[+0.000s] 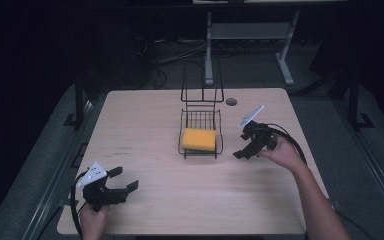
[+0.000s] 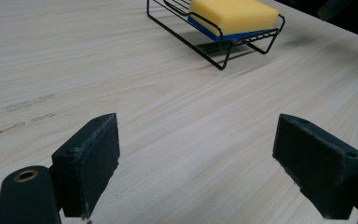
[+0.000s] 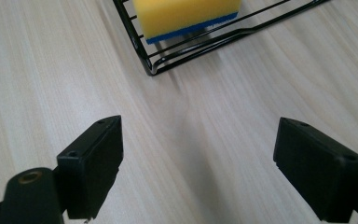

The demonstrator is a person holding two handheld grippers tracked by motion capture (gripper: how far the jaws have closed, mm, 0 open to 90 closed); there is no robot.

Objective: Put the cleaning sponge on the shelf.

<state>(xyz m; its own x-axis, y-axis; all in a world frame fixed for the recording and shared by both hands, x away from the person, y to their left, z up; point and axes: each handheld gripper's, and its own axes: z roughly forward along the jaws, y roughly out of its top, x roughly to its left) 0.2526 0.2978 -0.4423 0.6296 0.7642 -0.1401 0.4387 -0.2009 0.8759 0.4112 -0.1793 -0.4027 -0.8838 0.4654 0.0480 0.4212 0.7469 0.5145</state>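
Fingers (image 2: 93, 163) wide on both grippers, empty; yellow sponge (image 1: 198, 139) in wire rack (image 1: 200, 122) btwn them, mid-table (image 1: 180, 200).

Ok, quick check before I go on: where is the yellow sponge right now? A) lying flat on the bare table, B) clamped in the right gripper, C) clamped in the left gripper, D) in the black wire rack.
D: the yellow sponge lies in the black wire rack, while the left gripper and the right gripper are both open and empty.
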